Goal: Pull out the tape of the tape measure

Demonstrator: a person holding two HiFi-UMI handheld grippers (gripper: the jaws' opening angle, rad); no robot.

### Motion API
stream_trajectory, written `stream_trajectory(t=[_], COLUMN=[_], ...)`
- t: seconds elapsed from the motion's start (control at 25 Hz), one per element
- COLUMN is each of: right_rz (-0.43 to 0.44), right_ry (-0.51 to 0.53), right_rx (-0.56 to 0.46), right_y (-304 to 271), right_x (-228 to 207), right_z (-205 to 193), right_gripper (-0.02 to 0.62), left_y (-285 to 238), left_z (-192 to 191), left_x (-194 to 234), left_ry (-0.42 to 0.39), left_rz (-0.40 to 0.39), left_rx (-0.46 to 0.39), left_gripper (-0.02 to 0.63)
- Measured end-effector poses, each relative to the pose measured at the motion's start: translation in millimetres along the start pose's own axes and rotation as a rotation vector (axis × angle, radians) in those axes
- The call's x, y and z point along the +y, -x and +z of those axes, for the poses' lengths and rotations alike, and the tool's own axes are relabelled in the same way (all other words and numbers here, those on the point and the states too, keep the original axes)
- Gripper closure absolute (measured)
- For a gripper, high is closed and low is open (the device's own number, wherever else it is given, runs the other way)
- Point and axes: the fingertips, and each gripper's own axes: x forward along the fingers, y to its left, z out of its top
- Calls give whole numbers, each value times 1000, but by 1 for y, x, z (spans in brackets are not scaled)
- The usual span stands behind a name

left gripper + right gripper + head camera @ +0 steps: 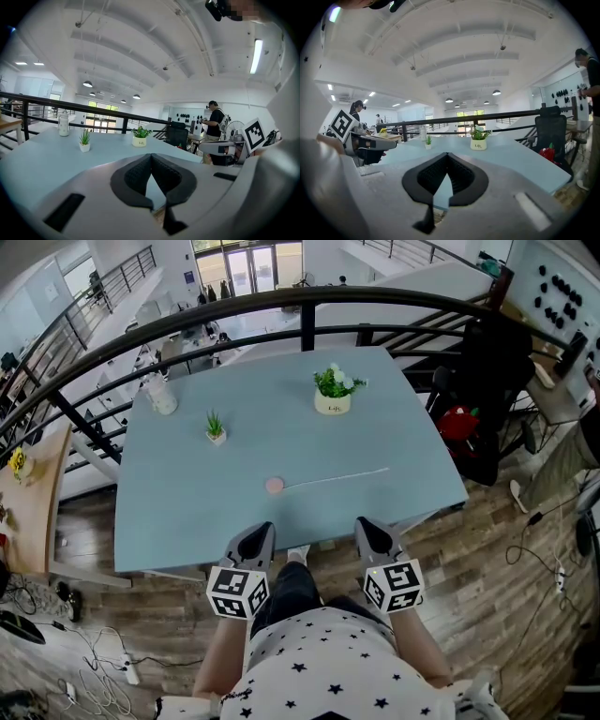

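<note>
A small pink round tape measure (pixel 274 486) lies on the light blue table (pixel 187 493), with its thin white tape (pixel 339 477) drawn out to the right. My left gripper (pixel 262 531) hovers at the table's near edge, jaws shut and empty. My right gripper (pixel 367 525) sits beside it, also shut with nothing held. Both are well short of the tape measure. In the left gripper view the black pads (pixel 138 174) meet at the tips, and in the right gripper view the pads (pixel 459 175) meet likewise. The tape measure is hidden in both gripper views.
A white pot with a flowering plant (pixel 333 392) stands at the back right of the table, a tiny potted plant (pixel 216 427) at the middle left, and a clear jar (pixel 161 394) at the far left. A black railing (pixel 309 306) runs behind. A person (pixel 215 119) stands beyond the table.
</note>
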Motion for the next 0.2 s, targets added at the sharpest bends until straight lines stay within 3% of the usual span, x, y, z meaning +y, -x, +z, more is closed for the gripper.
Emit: stream_trajectory(t=[0.2], right_rz=[8], right_ry=[-5], right_rx=[6], right_y=[-1], right_x=[-1], right_z=[1], right_gripper=[591], left_y=[-3], left_z=[3], left_x=[-1], left_ry=[3], left_rz=[-10], left_rx=[-2], left_gripper=[603])
